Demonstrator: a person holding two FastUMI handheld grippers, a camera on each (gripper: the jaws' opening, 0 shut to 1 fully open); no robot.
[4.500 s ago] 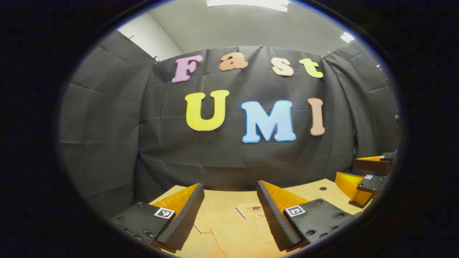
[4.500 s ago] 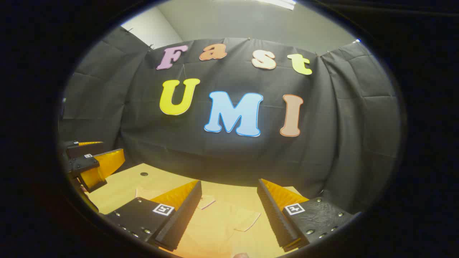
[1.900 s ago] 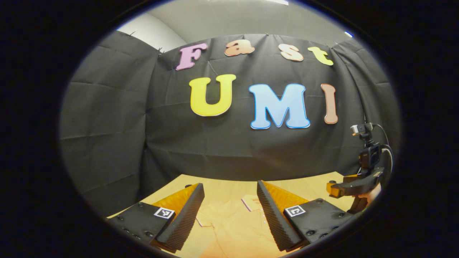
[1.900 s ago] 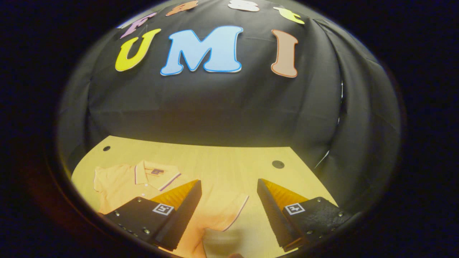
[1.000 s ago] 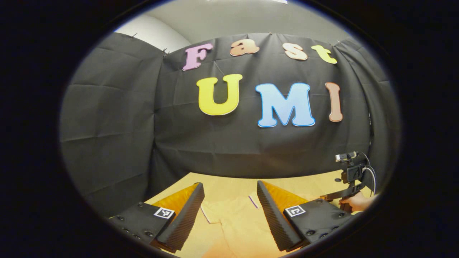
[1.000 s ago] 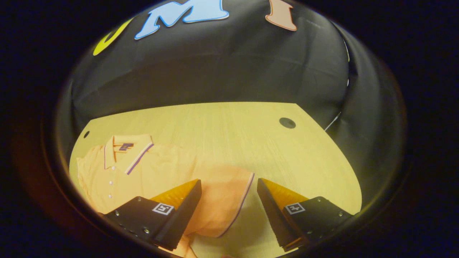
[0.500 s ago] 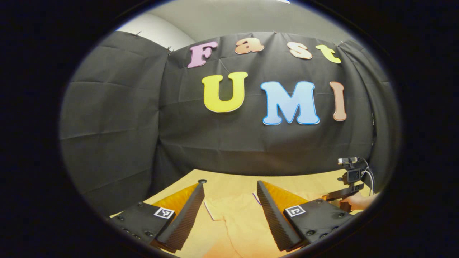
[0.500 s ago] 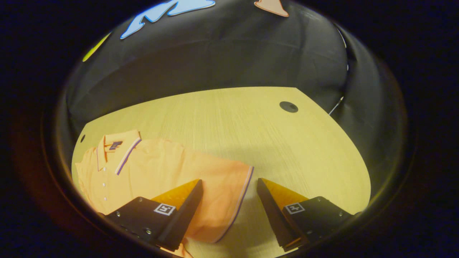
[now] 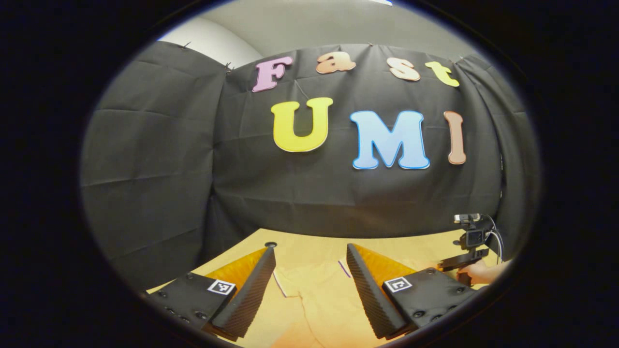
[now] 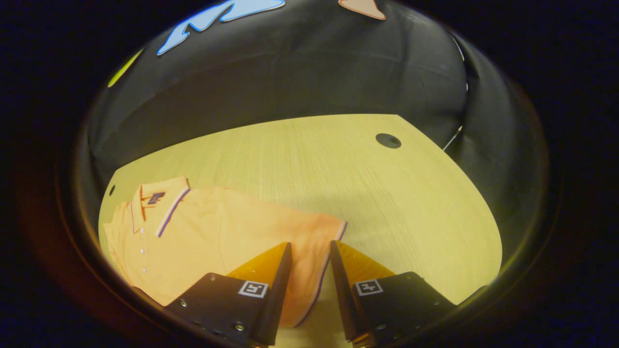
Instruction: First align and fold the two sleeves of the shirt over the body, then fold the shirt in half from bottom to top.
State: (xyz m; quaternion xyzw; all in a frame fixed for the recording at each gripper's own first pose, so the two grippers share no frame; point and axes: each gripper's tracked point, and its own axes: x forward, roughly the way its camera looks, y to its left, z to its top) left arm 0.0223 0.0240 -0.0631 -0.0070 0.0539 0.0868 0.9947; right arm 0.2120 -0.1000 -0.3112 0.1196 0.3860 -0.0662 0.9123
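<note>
My right gripper (image 10: 309, 251): jaws nearly closed around sleeve (image 10: 316, 251) edge of orange shirt (image 10: 208, 237); can't tell if both fingers press it. Shirt lies flat on table (image 10: 362, 193), collar (image 10: 157, 200) far off to left. My left gripper (image 9: 309, 270): jaws wide open, hold nothing, shirt below between them. Hand (image 9: 481, 273) off to right.
</note>
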